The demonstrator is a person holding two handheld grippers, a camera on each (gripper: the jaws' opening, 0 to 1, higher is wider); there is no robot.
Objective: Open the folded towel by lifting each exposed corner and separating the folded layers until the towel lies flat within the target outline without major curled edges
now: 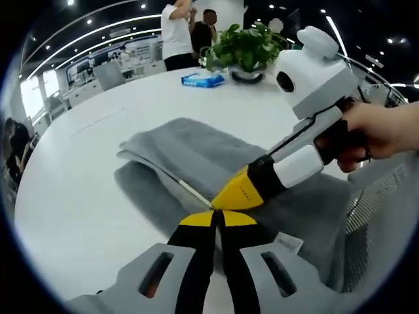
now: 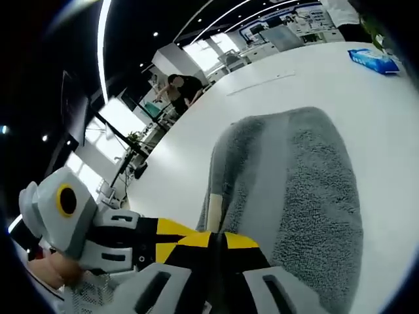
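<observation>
- Left gripper view: left gripper (image 1: 217,218) rising from 6 o'clock, yellow tips pressed together at the near edge of the folded grey towel (image 1: 196,160); looks pinched on the towel's edge, though the cloth between the tips cannot be made out.
- Towel lying at centre on the white table (image 1: 85,176), upper layer folded over a lower one, a small white label (image 1: 287,243) on it at 5 o'clock.
- Right gripper (image 1: 226,199) reaching in from 3 o'clock, held by a hand (image 1: 380,134), its yellow tip meeting the left one at the same towel edge.
- Blue tissue pack (image 1: 203,80) and potted plant (image 1: 243,49) at 12 o'clock on the far side of the table; people standing behind.
- Right gripper view: right gripper (image 2: 216,239) at 6 o'clock, tips closed at the towel (image 2: 294,190) edge, a pale strip of hem just above them.
- Left gripper (image 2: 190,241) entering from 8 o'clock, tip touching the right one.
- Towel stretching toward 1 o'clock; tissue pack (image 2: 373,60) at 2 o'clock.
</observation>
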